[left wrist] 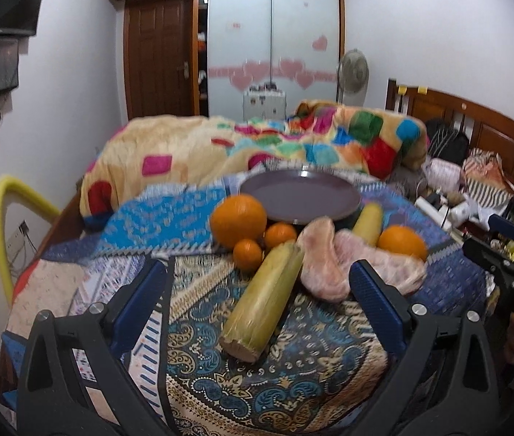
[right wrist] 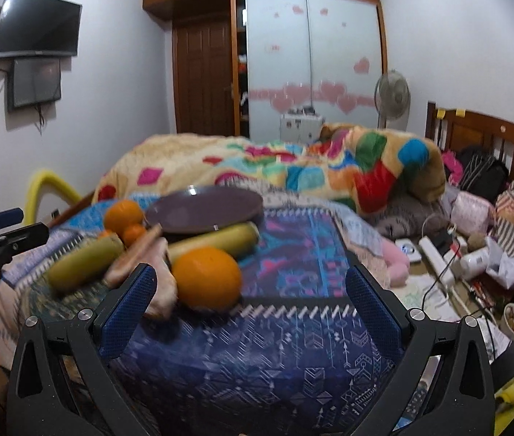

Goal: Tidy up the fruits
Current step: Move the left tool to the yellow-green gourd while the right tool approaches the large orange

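Two hand-held grippers hover over a bed spread with patterned cloths, and both are empty with their blue-padded fingers spread wide. In the left wrist view the left hand-held gripper (left wrist: 257, 290) fills the bottom of the frame, and a husked corn cob (left wrist: 262, 299) lies on a paisley cloth (left wrist: 293, 381) in the gap between the two fingers, touching neither. Just behind the cob, in the centre of the frame, sit two small oranges (left wrist: 248, 254), a big orange (left wrist: 238, 219) to their upper left, and some pale pink peeled fruit segments (left wrist: 324, 265) to the right. A second corn cob (left wrist: 368, 223) and another orange (left wrist: 402, 242) lie right of centre. Behind the pile rests an empty purple plate (left wrist: 298, 194), with its near edge above the fruit.

In the right wrist view the right hand-held gripper (right wrist: 251, 298) sits low in the frame over a blue patterned cloth (right wrist: 293, 345). The nearest orange (right wrist: 207, 278) lies just left of centre between the fingers, close to the left finger but not held. The rest of the fruit trails off to the left of the frame, blurred, with the plate (right wrist: 204, 209) above it. A bright patchwork blanket (right wrist: 293, 170) is heaped across the middle of the frame behind the plate.
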`<action>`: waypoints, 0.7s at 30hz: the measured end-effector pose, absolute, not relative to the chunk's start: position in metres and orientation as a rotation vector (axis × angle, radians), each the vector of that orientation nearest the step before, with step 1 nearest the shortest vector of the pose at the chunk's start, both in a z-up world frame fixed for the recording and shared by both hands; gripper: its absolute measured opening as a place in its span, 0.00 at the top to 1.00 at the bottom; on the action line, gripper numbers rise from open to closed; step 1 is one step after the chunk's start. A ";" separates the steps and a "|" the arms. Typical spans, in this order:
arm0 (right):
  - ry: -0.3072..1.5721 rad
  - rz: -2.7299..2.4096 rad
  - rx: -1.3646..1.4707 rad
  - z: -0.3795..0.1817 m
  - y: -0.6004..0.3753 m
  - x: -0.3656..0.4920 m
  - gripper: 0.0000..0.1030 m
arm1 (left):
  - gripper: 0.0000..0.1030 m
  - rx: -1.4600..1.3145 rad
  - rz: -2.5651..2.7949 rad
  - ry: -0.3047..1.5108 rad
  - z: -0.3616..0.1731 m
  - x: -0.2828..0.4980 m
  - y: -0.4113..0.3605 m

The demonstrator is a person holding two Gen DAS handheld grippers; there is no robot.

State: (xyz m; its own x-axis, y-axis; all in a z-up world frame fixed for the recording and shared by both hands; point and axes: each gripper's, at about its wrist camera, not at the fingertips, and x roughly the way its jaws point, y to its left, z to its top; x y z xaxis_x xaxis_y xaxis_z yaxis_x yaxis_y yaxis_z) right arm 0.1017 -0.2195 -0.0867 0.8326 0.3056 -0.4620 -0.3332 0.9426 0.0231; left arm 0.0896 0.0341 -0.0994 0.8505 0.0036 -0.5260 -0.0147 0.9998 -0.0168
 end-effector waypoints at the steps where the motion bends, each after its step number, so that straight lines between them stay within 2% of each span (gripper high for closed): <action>1: 0.497 0.345 -0.061 -0.090 -0.221 0.105 0.00 | 0.03 -0.024 0.006 0.572 -0.104 0.094 0.035; 4: 0.530 0.364 -0.062 -0.098 -0.220 0.112 0.00 | 0.15 -0.028 -0.004 0.623 -0.117 0.106 0.038; 8: 0.558 0.398 -0.061 -0.106 -0.215 0.123 0.01 | 0.22 -0.023 -0.020 0.665 -0.129 0.119 0.038; 11: 0.581 0.430 -0.073 -0.113 -0.210 0.126 0.05 | 0.27 -0.006 -0.033 0.683 -0.134 0.125 0.037; 13: 0.608 0.454 -0.094 -0.118 -0.204 0.129 0.14 | 0.30 0.005 -0.040 0.694 -0.138 0.129 0.036; 15: 0.624 0.468 -0.101 -0.121 -0.202 0.132 0.18 | 0.34 0.011 -0.050 0.709 -0.143 0.132 0.036; 21: 0.660 0.528 -0.067 -0.126 -0.202 0.143 0.19 | 0.45 0.015 -0.075 0.751 -0.154 0.143 0.035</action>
State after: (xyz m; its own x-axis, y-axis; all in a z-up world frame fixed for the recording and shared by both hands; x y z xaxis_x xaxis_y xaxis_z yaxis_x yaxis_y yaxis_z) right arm 0.1430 -0.2015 -0.1263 0.6639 0.4462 -0.6001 -0.4880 0.8666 0.1045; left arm 0.1426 0.0346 -0.1539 0.7284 -0.0631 -0.6823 0.0737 0.9972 -0.0136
